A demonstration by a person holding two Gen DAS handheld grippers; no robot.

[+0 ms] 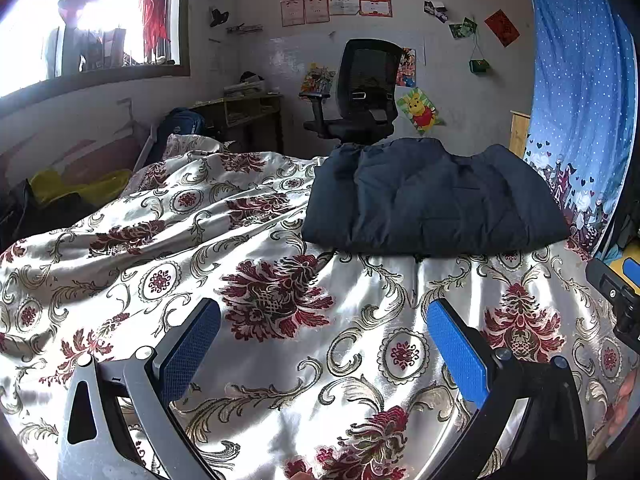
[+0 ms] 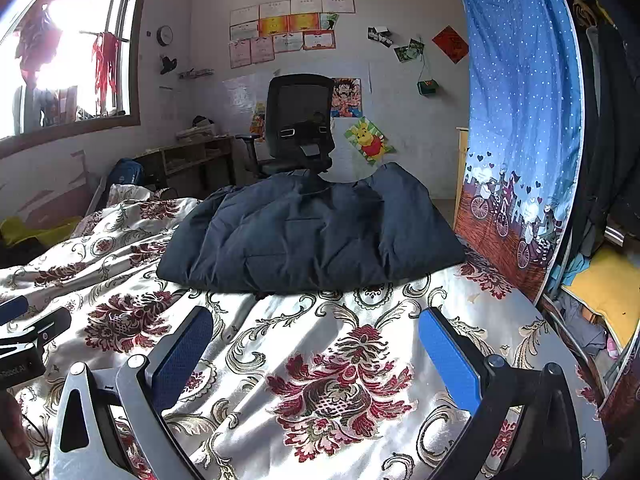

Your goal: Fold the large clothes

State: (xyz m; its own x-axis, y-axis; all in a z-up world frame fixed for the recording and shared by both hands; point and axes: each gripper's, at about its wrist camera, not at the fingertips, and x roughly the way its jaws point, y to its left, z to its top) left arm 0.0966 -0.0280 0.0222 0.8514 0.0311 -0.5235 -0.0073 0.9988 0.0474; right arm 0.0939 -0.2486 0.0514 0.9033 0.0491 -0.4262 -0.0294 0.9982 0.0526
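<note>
Nearest the lens, the left tongs (image 1: 324, 344) stand with their blue-padded fingers spread wide and nothing between them, held low over the glossy cream bedspread with dark red flowers and gold scrolls (image 1: 352, 360). The right tongs (image 2: 316, 348) are likewise wide apart and empty over the same satin cover, and each pair shows at the edge of the other's view, so the two sit side by side.

Farther up the bed lies the task's thing, a dark navy quilted padded jacket (image 2: 312, 232), already gathered into a thick rectangular bundle with its long folded edge facing the tongs. It rests on the bedspread, clear of both tongs, near the blue dotted curtain with a cartoon border (image 2: 520, 120) on the right. Behind it stands a black mesh office chair (image 2: 300, 120).

The jacket looks soft, puffy and light for its bulk; the filling will likely spring back and let folds open unless pressed flat. Its smooth shell on a slick satin cover could slide when pushed. The best hold seems to be the two near corners of the bundle, one for each pair of tongs, pinching through all layers at the edge rather than the plump middle.
</note>
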